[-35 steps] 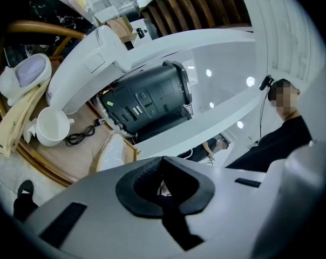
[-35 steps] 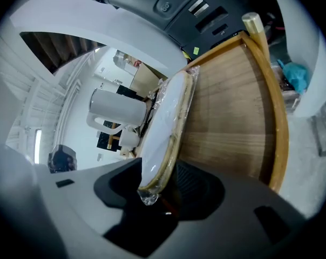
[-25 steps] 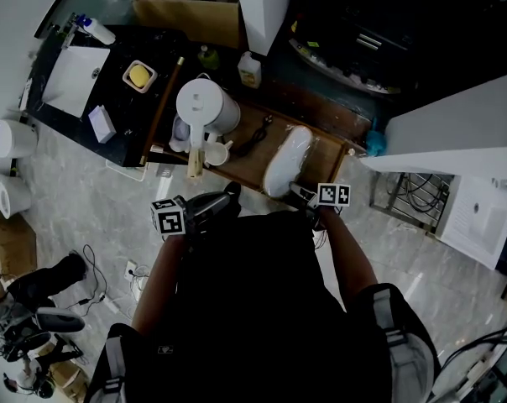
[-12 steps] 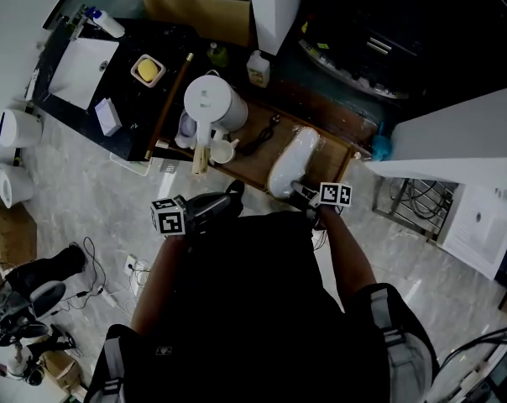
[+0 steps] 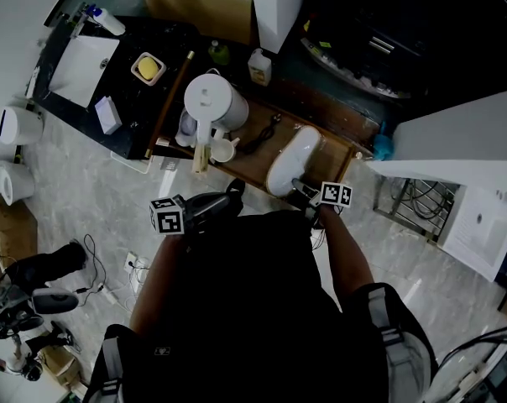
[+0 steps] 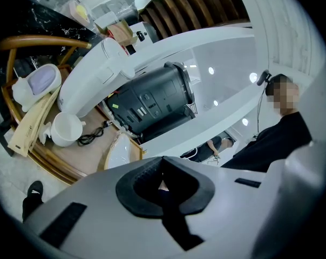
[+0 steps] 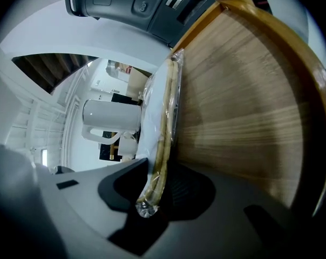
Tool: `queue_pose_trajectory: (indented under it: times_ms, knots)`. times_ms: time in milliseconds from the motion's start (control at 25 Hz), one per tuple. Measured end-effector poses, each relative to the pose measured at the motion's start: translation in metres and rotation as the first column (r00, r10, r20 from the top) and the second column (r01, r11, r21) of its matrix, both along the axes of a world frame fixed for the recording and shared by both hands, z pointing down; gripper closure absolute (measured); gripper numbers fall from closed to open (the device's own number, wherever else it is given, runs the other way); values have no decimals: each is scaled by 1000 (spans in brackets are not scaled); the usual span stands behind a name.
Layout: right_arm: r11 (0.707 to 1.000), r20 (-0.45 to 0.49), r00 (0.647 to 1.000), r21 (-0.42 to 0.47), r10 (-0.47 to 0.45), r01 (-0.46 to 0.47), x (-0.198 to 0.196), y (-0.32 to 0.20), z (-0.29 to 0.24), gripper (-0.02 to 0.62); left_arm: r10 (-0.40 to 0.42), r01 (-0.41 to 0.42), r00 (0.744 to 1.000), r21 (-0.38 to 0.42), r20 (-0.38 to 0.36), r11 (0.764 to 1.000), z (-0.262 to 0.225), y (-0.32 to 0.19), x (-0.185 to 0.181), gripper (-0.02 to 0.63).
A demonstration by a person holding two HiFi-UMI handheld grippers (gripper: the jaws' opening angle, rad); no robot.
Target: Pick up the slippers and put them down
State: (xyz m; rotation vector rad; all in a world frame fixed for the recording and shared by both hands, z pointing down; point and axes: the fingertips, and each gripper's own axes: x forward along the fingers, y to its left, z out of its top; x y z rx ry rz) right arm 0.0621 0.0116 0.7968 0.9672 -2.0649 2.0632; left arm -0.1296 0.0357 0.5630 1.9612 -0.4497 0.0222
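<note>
The slippers (image 5: 291,159), a pale pair sealed in clear wrap, are lying on the wooden bench (image 5: 252,164) just in front of the person, with the near end pointing at the right hand-held gripper (image 5: 297,190). In the right gripper view the wrapped pair (image 7: 160,123) is showing edge-on, and its crimped plastic tail is reaching down between the jaws of the right hand-held gripper (image 7: 155,182). Those jaws are closing around that end, but a gap is showing beside the wrap, so the pads do not seem to be pressing on it yet.

The left hand-held gripper (image 5: 232,191) is hovering at the bench's near edge, apart from the slippers. In its own view (image 6: 163,185) its jaws are sitting together with nothing between them.

Farther along the bench a white jug (image 5: 210,103) and a white cup (image 5: 222,151) are standing to the left of the pair.

The step in hand looks like the grasp that comes before the pick-up. The next move is calling for the right jaws to finish pinching the heel end firmly. The slick wrap could slide or tear if only the plastic tail is caught. Then comes a lift clear of the raised rim.
</note>
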Motion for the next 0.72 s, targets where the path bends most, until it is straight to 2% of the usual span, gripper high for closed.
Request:
queue_pose_trajectory:
  times_ms: [200, 440, 720]
  knots:
    - [1000, 19, 1000, 16, 4, -5, -1, 0, -6, 503, 8, -8, 1000, -8, 1, 1000, 0, -1, 0, 594]
    - [999, 22, 1000, 48, 11, -12, -3, -3, -12, 517, 30, -30, 1000, -3, -7, 1000, 2, -4, 3, 594]
    - [997, 70, 996, 54, 50, -54, -4, -4, -26, 526, 52, -52, 998, -3, -25, 999, 1, -9, 4, 594]
